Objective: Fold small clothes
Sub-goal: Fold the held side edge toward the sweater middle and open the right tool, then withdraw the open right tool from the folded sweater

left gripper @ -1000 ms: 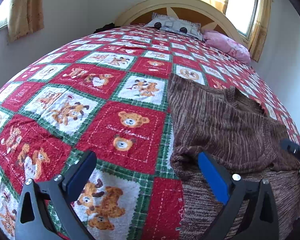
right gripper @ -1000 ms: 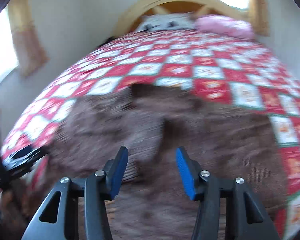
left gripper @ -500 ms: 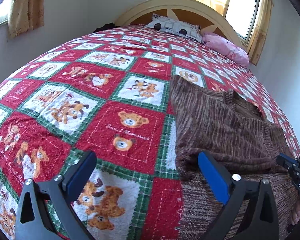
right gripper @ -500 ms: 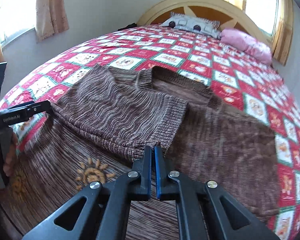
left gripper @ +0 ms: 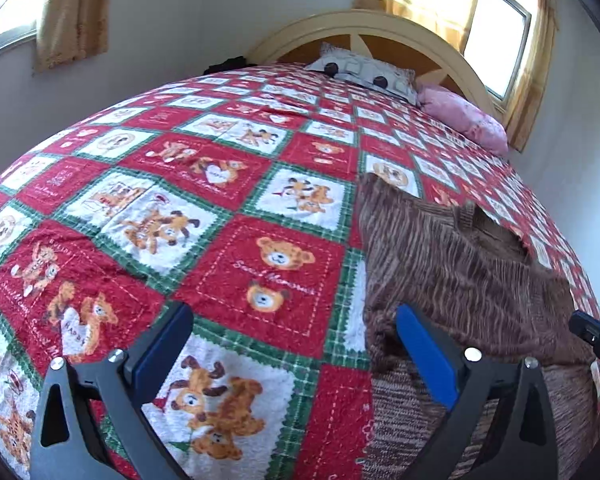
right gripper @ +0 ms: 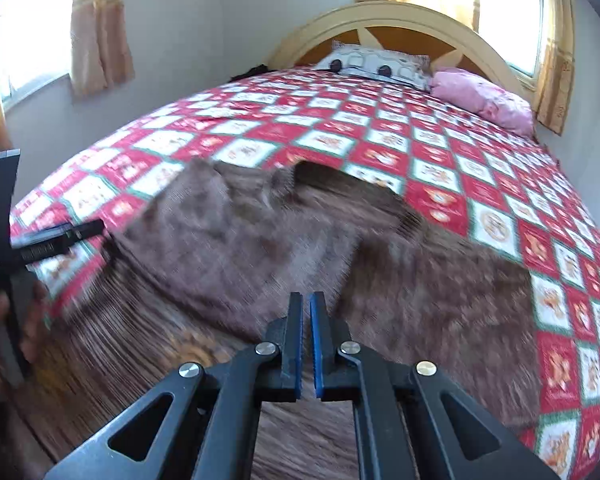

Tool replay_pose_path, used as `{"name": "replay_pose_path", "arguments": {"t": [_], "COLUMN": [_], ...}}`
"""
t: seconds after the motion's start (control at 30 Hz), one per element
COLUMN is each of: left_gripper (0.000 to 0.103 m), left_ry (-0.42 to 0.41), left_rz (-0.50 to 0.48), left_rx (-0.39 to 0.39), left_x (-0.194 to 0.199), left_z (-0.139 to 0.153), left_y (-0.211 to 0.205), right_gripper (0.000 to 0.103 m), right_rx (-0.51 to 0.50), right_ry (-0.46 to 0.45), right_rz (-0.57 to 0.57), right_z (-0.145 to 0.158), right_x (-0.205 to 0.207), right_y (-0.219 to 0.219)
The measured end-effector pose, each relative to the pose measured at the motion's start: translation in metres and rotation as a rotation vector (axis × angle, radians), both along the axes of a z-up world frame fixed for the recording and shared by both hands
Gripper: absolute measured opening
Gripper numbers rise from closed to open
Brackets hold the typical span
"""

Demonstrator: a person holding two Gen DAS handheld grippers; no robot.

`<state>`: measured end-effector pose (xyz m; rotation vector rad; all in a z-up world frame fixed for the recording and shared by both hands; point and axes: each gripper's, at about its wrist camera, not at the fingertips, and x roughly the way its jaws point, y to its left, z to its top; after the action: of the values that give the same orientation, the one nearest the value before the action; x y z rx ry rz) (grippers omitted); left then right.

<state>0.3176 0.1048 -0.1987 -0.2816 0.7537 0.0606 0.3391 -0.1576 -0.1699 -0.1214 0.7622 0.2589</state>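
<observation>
Brown knit sweater [right gripper: 260, 240] lay on the bed's teddy-bear quilt [left gripper: 220, 208], one side folded over, while the right claw [right gripper: 306, 308] hovered above it pinched together on nothing visible and the left claw [left gripper: 292, 328] gaped wide at its edge.

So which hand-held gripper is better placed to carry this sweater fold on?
Probably the right hand-held gripper: its jaws are nearly closed over the folded flap of the brown sweater. The left hand-held gripper is wide open beside the sweater's edge, mostly over the quilt.
</observation>
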Motion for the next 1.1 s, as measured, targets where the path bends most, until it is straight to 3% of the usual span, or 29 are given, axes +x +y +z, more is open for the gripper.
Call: {"name": "replay_pose_path", "arguments": {"t": [0.03, 0.07, 0.13, 0.23, 0.33, 0.4, 0.47, 0.67, 0.9, 1.0, 1.1], "left_gripper": [0.103, 0.103, 0.103, 0.103, 0.103, 0.103, 0.103, 0.103, 0.103, 0.103, 0.103], "left_ry": [0.022, 0.048, 0.069, 0.064, 0.085, 0.101, 0.118, 0.137, 0.135, 0.135, 0.136], "left_rz": [-0.006, -0.014, -0.038, -0.048, -0.051, -0.054, -0.061, -0.067, -0.066, -0.067, -0.066], "left_rx": [-0.001, 0.006, 0.025, 0.039, 0.023, 0.051, 0.095, 0.137, 0.132, 0.133, 0.137], "left_x": [0.004, 0.008, 0.012, 0.010, 0.012, 0.014, 0.017, 0.018, 0.018, 0.018, 0.019], "left_z": [-0.003, -0.005, -0.007, -0.006, -0.009, -0.011, -0.012, -0.014, -0.013, -0.014, -0.014], "left_y": [-0.001, -0.003, -0.008, -0.011, -0.008, -0.013, -0.020, -0.026, -0.027, -0.026, -0.027], "right_gripper": [0.044, 0.062, 0.062, 0.045, 0.045, 0.045, 0.045, 0.045, 0.045, 0.047, 0.048], "right_rx": [0.040, 0.068, 0.088, 0.091, 0.046, -0.036, -0.053, 0.108, 0.077, 0.149, 0.139], "right_ry": [0.057, 0.091, 0.117, 0.154, 0.171, 0.158, 0.155, 0.067, 0.152, 0.168, 0.125], "right_rz": [0.021, 0.024, 0.019, 0.019, 0.090, 0.116, 0.120, 0.061, -0.136, -0.174, -0.163], "right_z": [-0.006, -0.013, -0.024, -0.037, -0.043, -0.043, -0.040, -0.010, -0.041, -0.045, -0.032], "right_x": [0.013, 0.021, 0.028, 0.013, -0.024, -0.040, -0.042, -0.006, 0.064, 0.064, 0.045], "right_y": [0.008, 0.012, 0.017, 0.023, 0.031, 0.033, 0.029, 0.019, -0.015, -0.037, -0.033]}}
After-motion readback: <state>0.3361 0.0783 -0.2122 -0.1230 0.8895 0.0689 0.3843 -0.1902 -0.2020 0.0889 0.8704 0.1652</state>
